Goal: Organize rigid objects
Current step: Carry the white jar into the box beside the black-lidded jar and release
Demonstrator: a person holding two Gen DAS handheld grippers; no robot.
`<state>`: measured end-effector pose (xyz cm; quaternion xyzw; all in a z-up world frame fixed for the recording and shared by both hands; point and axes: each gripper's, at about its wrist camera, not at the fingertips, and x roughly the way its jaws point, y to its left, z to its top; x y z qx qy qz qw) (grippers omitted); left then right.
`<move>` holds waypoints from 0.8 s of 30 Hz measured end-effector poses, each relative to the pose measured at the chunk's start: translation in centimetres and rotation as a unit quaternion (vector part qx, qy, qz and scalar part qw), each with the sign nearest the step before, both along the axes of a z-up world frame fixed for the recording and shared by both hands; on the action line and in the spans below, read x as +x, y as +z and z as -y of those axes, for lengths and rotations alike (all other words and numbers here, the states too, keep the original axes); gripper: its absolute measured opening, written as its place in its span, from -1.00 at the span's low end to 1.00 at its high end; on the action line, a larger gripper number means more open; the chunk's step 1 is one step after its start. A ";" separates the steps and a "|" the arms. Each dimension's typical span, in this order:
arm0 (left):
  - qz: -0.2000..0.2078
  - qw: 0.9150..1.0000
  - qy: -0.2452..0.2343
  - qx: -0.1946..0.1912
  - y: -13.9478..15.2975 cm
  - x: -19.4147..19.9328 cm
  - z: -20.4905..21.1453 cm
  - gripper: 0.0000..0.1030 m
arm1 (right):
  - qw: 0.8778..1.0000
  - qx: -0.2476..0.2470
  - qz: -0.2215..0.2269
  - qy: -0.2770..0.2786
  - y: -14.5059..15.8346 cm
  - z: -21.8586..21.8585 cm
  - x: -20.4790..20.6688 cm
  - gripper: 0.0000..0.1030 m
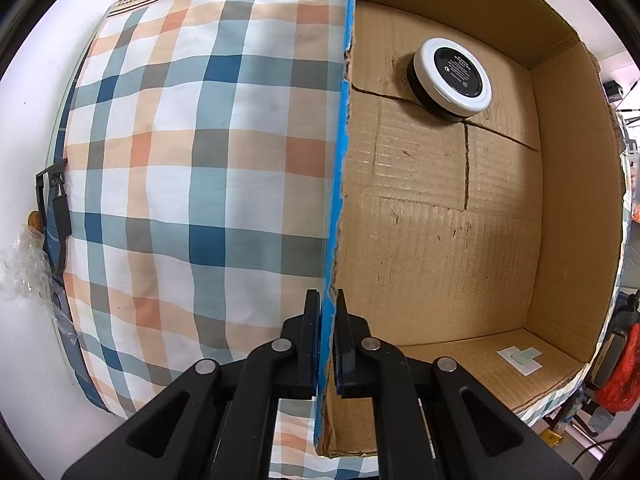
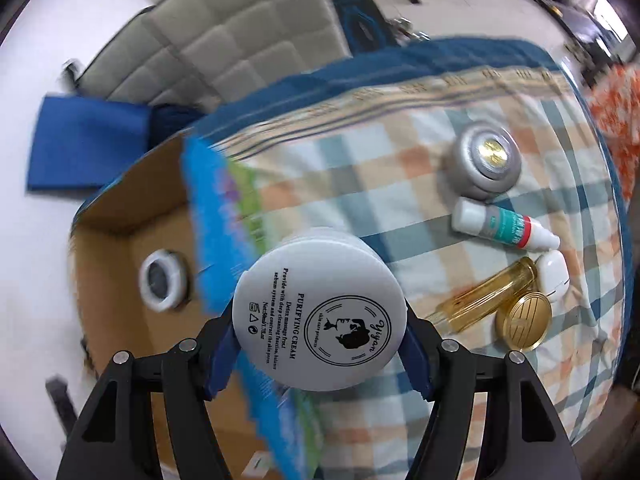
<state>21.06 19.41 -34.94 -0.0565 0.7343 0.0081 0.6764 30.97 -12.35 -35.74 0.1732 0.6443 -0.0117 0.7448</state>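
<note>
My left gripper (image 1: 329,300) is shut on the blue-edged wall of the cardboard box (image 1: 339,184) and points straight down. On the box floor stands a black jar with a white rim (image 1: 452,78). My right gripper (image 2: 320,320) is shut on a white cream jar (image 2: 320,316), held by its sides above the box wall (image 2: 216,216). The black and white jar (image 2: 164,280) shows in the box in the right wrist view too. On the checked cloth (image 2: 400,184) lie a silver jar (image 2: 486,160), a white tube (image 2: 504,230), an amber bottle with a gold cap (image 2: 492,300) and a small white case (image 2: 554,274).
The box sits on a table covered with checked cloth (image 1: 192,184). A black clip (image 1: 52,192) and crinkled plastic (image 1: 24,256) lie at the cloth's left edge. A grey padded chair (image 2: 240,28) and a blue mat (image 2: 88,144) are beyond the table.
</note>
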 end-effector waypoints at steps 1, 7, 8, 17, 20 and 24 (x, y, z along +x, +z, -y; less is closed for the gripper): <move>0.000 1.000 0.000 0.000 0.0 0.0 0.0 -0.93 | 1.000 0.005 0.006 0.013 1.1 -0.9 -0.3 0.38; 0.001 1.000 0.000 0.000 0.0 0.0 0.0 -0.93 | 0.997 0.024 0.022 0.073 5.0 -5.0 -2.3 0.38; 0.001 1.000 0.000 0.000 0.0 0.0 0.1 -0.93 | 0.996 0.024 0.026 0.080 5.9 -6.0 -2.8 0.38; 0.004 1.000 0.002 -0.003 0.2 -0.1 0.1 -0.93 | 0.991 0.039 0.021 0.123 6.2 -11.1 -3.8 0.38; 0.005 1.000 0.001 -0.003 0.3 0.0 0.1 -0.93 | 0.991 0.036 0.020 0.124 5.9 -11.6 -3.5 0.38; 0.004 1.000 0.002 -0.005 0.3 0.1 0.0 -0.93 | 0.992 0.033 0.016 0.119 5.1 -11.6 -2.7 0.38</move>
